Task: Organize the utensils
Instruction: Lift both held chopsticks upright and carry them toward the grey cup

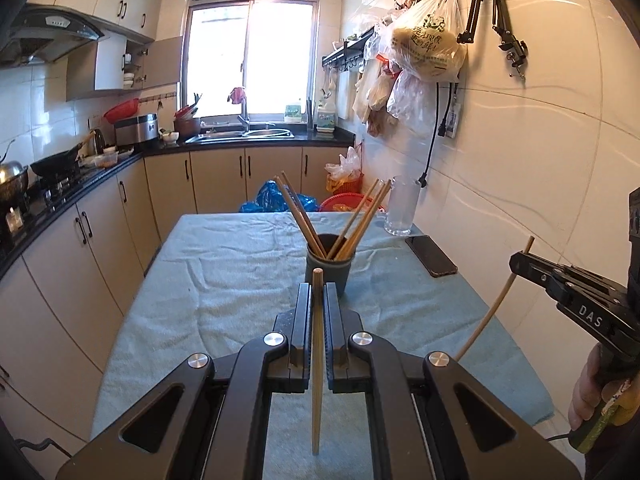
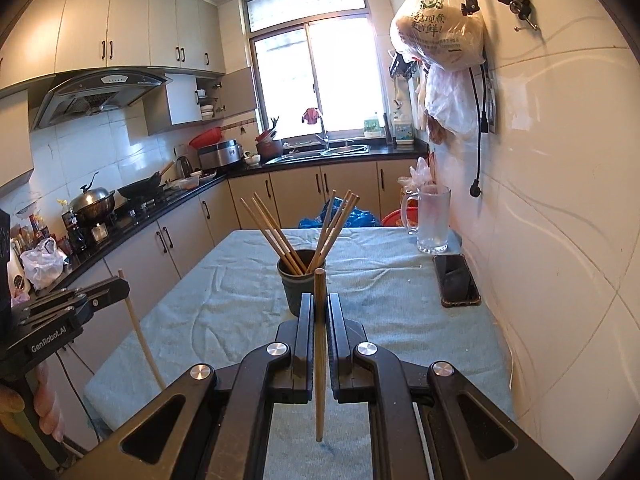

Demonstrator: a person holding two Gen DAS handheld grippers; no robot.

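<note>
A dark cup [image 1: 329,269] stands on the table's blue-green cloth and holds several wooden chopsticks [image 1: 299,216] that lean out both ways. It also shows in the right wrist view [image 2: 301,280]. My left gripper [image 1: 318,292] is shut on one wooden chopstick [image 1: 317,360], held upright just short of the cup. My right gripper [image 2: 319,300] is shut on another chopstick [image 2: 320,360], also just short of the cup. The right gripper shows at the right of the left wrist view [image 1: 520,262], the left gripper at the left of the right wrist view [image 2: 116,286].
A glass mug [image 2: 433,220] and a black phone [image 2: 456,280] lie by the tiled right wall. The cloth [image 1: 224,280] covers the table. Kitchen counters with a stove run along the left. Bags hang from wall hooks [image 1: 428,36].
</note>
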